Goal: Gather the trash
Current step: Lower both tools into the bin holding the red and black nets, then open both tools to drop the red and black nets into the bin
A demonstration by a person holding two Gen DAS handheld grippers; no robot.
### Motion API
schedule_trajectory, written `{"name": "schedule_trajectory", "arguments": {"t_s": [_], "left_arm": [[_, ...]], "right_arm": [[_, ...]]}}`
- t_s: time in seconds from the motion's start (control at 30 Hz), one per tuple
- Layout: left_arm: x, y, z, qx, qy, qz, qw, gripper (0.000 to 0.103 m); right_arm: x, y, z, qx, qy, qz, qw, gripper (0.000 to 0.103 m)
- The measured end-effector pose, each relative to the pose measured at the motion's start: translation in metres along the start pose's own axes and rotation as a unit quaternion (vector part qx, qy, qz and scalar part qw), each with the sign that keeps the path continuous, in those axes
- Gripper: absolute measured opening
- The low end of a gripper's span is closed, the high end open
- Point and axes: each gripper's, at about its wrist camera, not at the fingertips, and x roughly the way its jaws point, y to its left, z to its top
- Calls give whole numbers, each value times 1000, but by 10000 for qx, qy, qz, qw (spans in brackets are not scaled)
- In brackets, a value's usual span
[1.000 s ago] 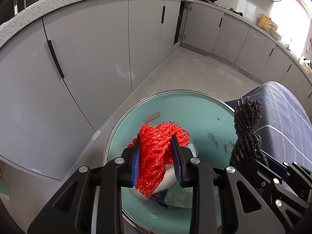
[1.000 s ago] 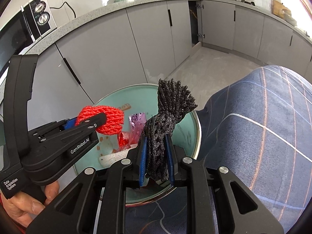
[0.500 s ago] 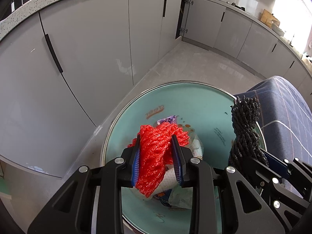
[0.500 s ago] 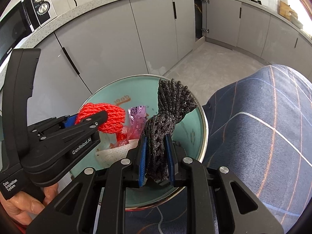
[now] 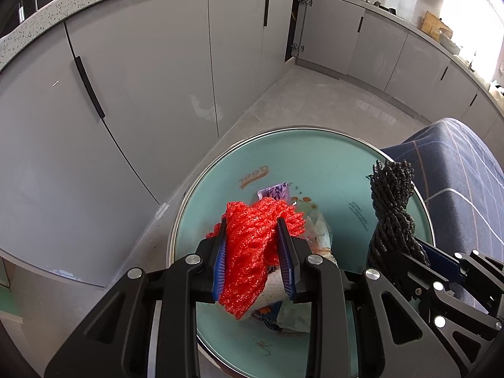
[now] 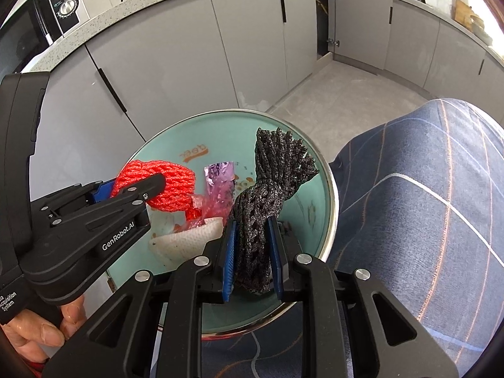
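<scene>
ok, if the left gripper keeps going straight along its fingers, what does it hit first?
Probably the trash pile inside the teal bin, just beyond the red mesh that the left gripper is clamping. Depth is unclear.

The red net point(image 5: 252, 245) covers most of the trash in the teal bin point(image 5: 315, 157), at the middle of the left wrist view. A purple wrapper point(image 5: 274, 191) peeks out above it. The bin's near rim is behind the left gripper point(image 5: 253, 253). The bin's small print is too tiny to read. The microwave point(image 6: 47, 9) is cut off at the upper left of the right wrist view.
</scene>
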Motion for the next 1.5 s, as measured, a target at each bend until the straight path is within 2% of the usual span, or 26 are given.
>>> {"name": "schedule_trajectory", "arguments": {"t_s": [0.3, 0.43, 0.77, 0.83, 1.03, 1.17, 1.23, 1.3, 1.33, 1.37, 1.5], "left_arm": [[-2, 0, 2, 33, 15, 24, 10000, 29], [1, 0, 2, 33, 86, 51, 9999, 29], [2, -5, 6, 18, 120, 74, 9999, 29], [3, -3, 4, -2, 121, 69, 9999, 29], [3, -6, 2, 1, 118, 28, 9999, 30], [2, -13, 0, 63, 119, -2, 9999, 30], [3, -16, -3, 56, 155, -5, 9999, 34], [2, -18, -5, 50, 119, 9, 9999, 53], [-2, -21, -6, 106, 77, 107, 9999, 61], [-4, -22, -7, 128, 45, 149, 9998, 74], [-23, -21, -11, 70, -110, 30, 9999, 93]], "right_arm": [[-1, 3, -3, -47, 37, 21, 10000, 21], [1, 4, -3, -83, 40, 26, 10000, 28], [-7, -5, -6, 42, -50, 130, 9999, 35], [-15, -7, -7, 95, -157, 112, 9998, 39], [-51, -18, -11, 428, -680, -122, 9967, 39], [-75, -28, -15, 769, -1079, -352, 9906, 40], [-86, -32, -19, 901, -1302, -498, 9861, 47], [-95, -34, -24, 983, -1524, -602, 9816, 61], [-99, -35, -27, 1032, -1606, -628, 9796, 71], [-103, -36, -29, 1088, -1679, -635, 9777, 78], [-114, -41, -37, 1368, -1857, -653, 9709, 85]]}}
